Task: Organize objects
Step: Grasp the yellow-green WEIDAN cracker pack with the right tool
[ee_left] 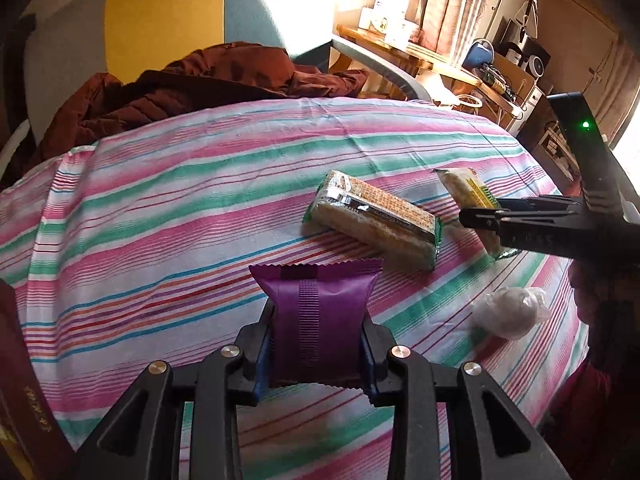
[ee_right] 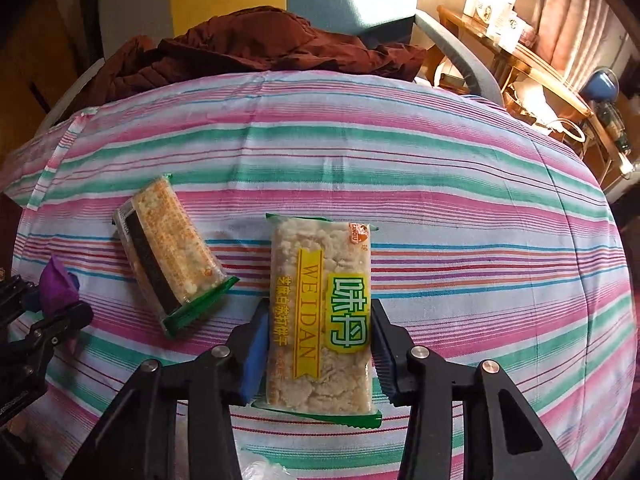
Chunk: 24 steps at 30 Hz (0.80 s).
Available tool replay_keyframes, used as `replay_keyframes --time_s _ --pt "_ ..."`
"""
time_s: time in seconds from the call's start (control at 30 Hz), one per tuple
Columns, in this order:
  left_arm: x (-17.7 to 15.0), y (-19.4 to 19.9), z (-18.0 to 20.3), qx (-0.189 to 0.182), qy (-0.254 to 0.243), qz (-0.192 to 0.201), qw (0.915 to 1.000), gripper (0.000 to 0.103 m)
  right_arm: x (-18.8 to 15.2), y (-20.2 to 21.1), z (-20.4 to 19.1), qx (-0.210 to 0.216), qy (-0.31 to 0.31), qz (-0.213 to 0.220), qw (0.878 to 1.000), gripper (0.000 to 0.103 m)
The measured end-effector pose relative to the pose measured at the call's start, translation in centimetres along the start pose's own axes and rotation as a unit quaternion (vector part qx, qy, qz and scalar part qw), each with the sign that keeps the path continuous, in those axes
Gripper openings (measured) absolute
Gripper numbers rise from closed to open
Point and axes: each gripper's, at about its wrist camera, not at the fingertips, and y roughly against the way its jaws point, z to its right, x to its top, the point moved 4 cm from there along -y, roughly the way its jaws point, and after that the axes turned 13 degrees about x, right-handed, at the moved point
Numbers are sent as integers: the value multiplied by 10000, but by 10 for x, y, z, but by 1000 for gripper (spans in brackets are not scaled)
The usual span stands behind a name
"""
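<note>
My left gripper [ee_left: 318, 320] is shut on a purple snack packet [ee_left: 318, 312] and holds it above the striped cloth; the packet also shows at the left of the right wrist view [ee_right: 56, 284]. My right gripper [ee_right: 318, 328] is shut on a clear rice-cracker packet with a yellow WEIDAN label [ee_right: 320, 312]; it also shows at the right of the left wrist view [ee_left: 468, 196]. A second cracker packet with green ends [ee_left: 372, 218] lies flat on the cloth between the two grippers, and in the right wrist view [ee_right: 168, 256] it lies left of the held one.
A table under a pink, green and white striped cloth [ee_left: 180, 200]. A crumpled clear plastic ball [ee_left: 510, 312] lies near the right edge. A dark red jacket [ee_left: 200, 80] is heaped at the far side. A wooden shelf with cups [ee_left: 400, 36] stands beyond.
</note>
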Motion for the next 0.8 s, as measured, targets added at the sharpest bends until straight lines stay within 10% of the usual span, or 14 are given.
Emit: replay_keyframes --time_s 0.33,0.8 --pt "-20 94 -60 832 196 649 9942 35 12 38 4 -77 -387 735 9965 46" --pt "-69 162 -129 1274 663 1028 9843 35 -6 86 -129 514 355 1120 9917 46"
